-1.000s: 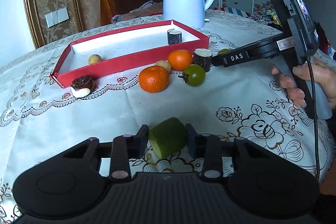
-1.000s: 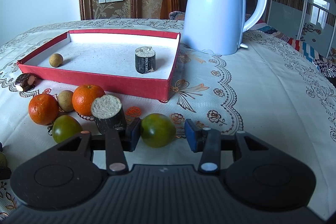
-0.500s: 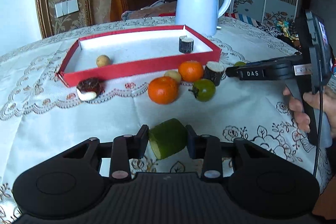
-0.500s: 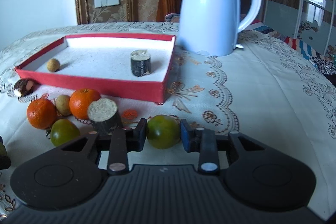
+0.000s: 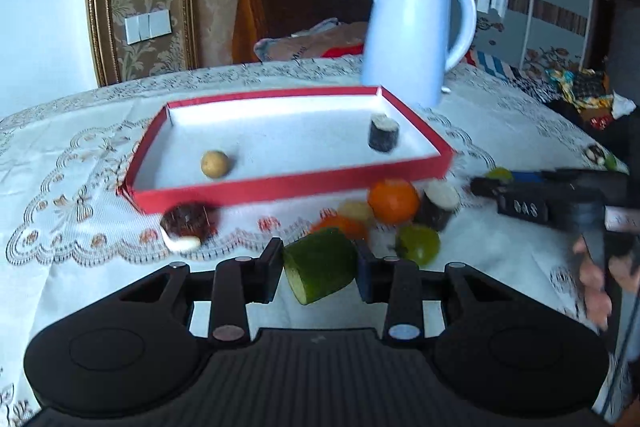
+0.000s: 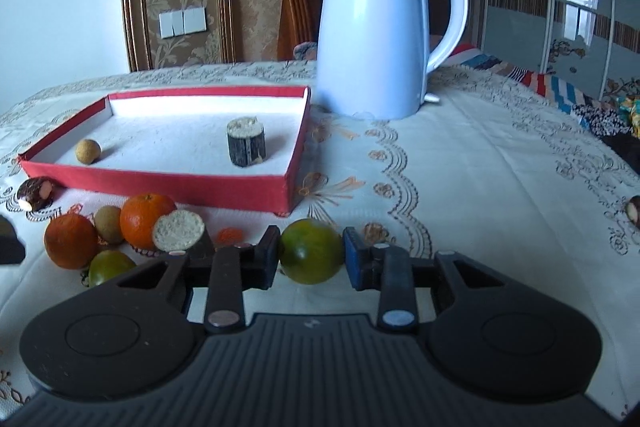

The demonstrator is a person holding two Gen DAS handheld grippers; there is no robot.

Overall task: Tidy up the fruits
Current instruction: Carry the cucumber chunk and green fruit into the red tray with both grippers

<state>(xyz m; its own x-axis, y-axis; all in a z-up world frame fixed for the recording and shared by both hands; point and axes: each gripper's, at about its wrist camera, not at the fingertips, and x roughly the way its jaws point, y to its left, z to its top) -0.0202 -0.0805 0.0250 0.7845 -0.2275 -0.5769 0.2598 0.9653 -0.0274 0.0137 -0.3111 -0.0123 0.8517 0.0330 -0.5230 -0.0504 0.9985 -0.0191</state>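
My left gripper (image 5: 320, 269) is shut on a cut green cucumber piece (image 5: 322, 263), held above the cloth in front of the red tray (image 5: 280, 187). Inside the tray lie a small tan round fruit (image 5: 215, 164) and a dark sugarcane stub (image 5: 383, 133). My right gripper (image 6: 310, 257) is shut on a green round fruit (image 6: 310, 249), low over the cloth near the tray's (image 6: 160, 183) right front corner. Left of it cluster two oranges (image 6: 70, 241) (image 6: 146, 221), a tan fruit (image 6: 108, 225), a sugarcane stub (image 6: 180, 231) and another green fruit (image 6: 110, 267).
A white kettle (image 6: 372, 39) stands behind the tray's right end. A dark brown nut-like piece (image 6: 36, 193) lies at the tray's left front corner, and another (image 6: 634, 209) far right. A hand (image 5: 596, 275) holds the right gripper. A wooden chair stands behind the table.
The left gripper rose and moved toward the tray with the cucumber piece. The right gripper's jaws closed onto the green fruit that sat between them.
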